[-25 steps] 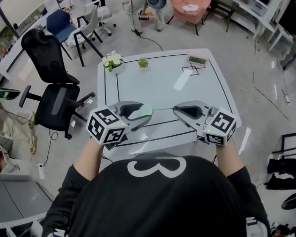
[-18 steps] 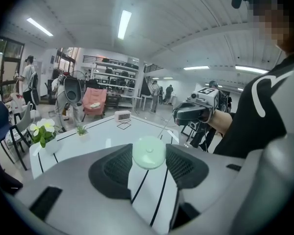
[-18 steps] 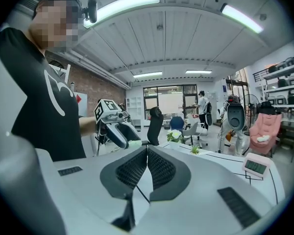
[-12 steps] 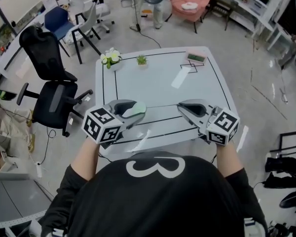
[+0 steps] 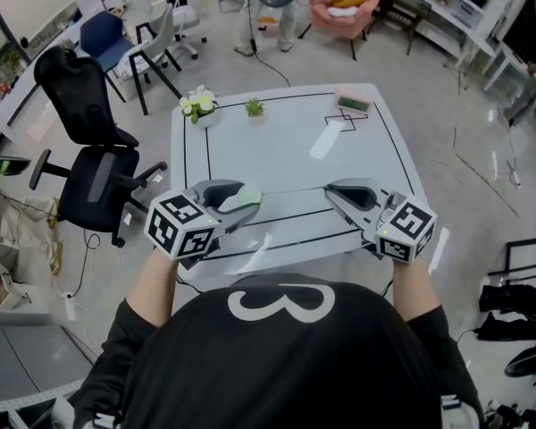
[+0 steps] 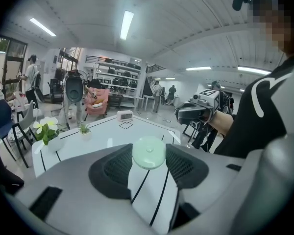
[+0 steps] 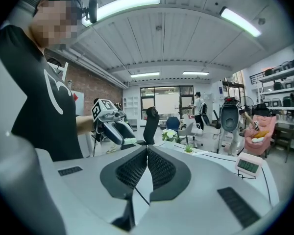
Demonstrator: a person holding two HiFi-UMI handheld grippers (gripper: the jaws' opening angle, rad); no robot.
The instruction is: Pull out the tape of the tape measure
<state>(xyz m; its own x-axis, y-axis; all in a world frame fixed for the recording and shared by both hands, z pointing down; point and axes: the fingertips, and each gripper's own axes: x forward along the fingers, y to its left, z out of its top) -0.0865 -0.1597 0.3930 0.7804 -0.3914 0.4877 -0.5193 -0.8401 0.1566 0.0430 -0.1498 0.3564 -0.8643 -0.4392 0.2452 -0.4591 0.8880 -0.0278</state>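
My left gripper (image 5: 247,197) is shut on a round pale-green tape measure (image 5: 238,198) above the white table (image 5: 295,155). In the left gripper view the case (image 6: 148,152) sits gripped between the two dark pads. A thin line of tape (image 5: 293,191) runs from the case across to my right gripper (image 5: 330,191), whose jaws are pressed together (image 7: 146,150) on the tape's end. Each gripper shows in the other's view: the right gripper (image 6: 191,112), and the left gripper (image 7: 118,130) with the green case (image 7: 129,141).
At the table's far edge stand a vase of white flowers (image 5: 201,107), a small potted plant (image 5: 254,108) and a small pink-and-green display box (image 5: 355,103). Black lines mark the tabletop. Black office chairs (image 5: 89,141) stand to the left, and people farther back.
The gap between the two grippers has widened: the right gripper has drifted right, the left slightly left, and the stretch of tape between them is longer.
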